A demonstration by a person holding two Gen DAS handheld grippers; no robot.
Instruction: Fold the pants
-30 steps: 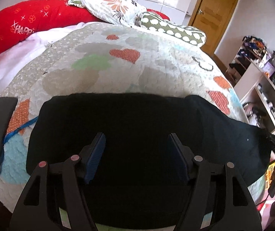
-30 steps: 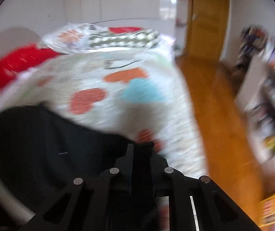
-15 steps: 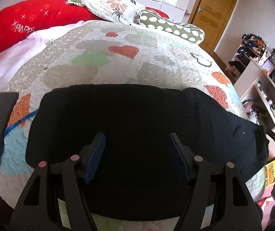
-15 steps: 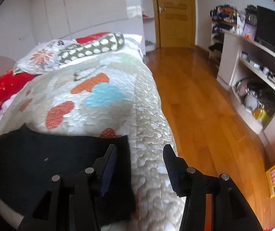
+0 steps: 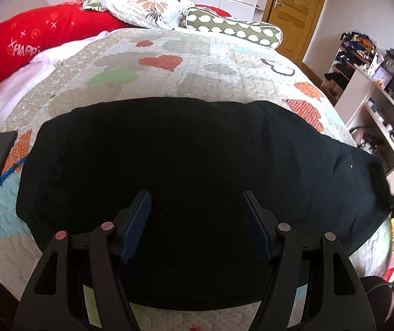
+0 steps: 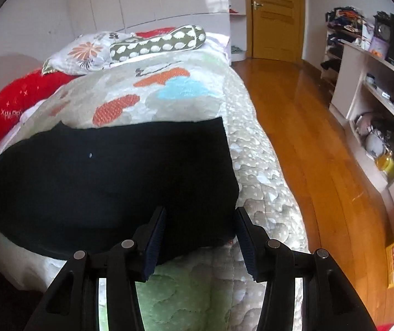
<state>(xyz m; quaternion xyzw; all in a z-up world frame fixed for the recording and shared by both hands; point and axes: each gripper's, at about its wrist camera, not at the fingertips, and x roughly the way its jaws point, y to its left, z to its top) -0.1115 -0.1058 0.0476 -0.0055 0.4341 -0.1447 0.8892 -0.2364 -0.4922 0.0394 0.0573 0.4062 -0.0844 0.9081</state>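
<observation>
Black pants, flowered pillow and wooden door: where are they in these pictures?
black pants (image 5: 197,151), left wrist view, middle of the cloth spread on the bed.
flowered pillow (image 5: 142,2), left wrist view, on its orange flower print.
wooden door (image 6: 275,19), right wrist view, on its upper panel.

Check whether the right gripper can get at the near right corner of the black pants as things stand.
Probably yes: the right gripper is open, the pants corner lies flat on the quilt just ahead, nothing covering it.
</observation>
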